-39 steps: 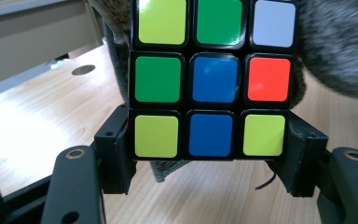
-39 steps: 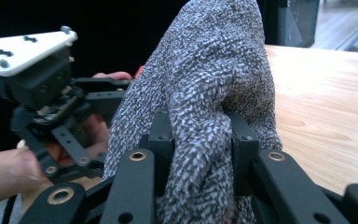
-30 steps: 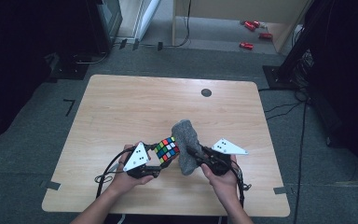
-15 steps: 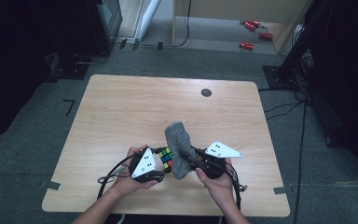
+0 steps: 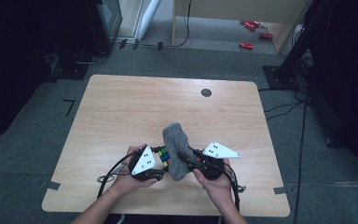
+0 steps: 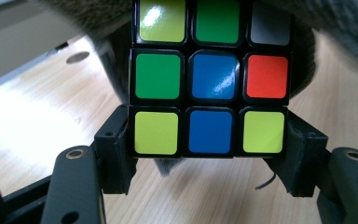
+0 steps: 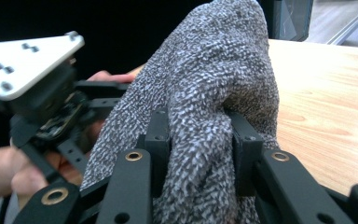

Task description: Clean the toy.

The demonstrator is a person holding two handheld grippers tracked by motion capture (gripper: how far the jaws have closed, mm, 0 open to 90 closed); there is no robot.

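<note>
- Near the front edge of the desk [image 5: 121, 107], left of its middle, the left tongs [image 5: 154, 164] are clamped on a colour-tiled puzzle cube [image 5: 163, 156]. In the left gripper view the two black jaws press the bottom row of the cube [image 6: 209, 79] from either side, so one full face looks straight back at the camera. Gripping it low likely leaves the upper rows bare for the cloth to reach.
- Just right of the cube, a grey knitted cloth [image 5: 177, 149] stands up in a bunched hump that touches the cube's far side. In the left gripper view it wraps round behind and above the cube, which fits a wiping or polishing stroke.
- Right of that, still toward the front edge, the right tongs [image 5: 193, 161] are closed on the cloth. The right gripper view shows a thick fold of the cloth [image 7: 205, 107] squeezed between the jaws, with the rest mounded above them. Holding a wad rather than a corner probably gives a firm pad to rub with.
- Against the picture from a second ago, the cube and the left tongs have shifted a little toward the front edge, and the cube now sits more hidden under the grey plate.
- The cloth has swung from leaning toward the right to standing more upright over the cube, and the two hands sit closer together.
</note>
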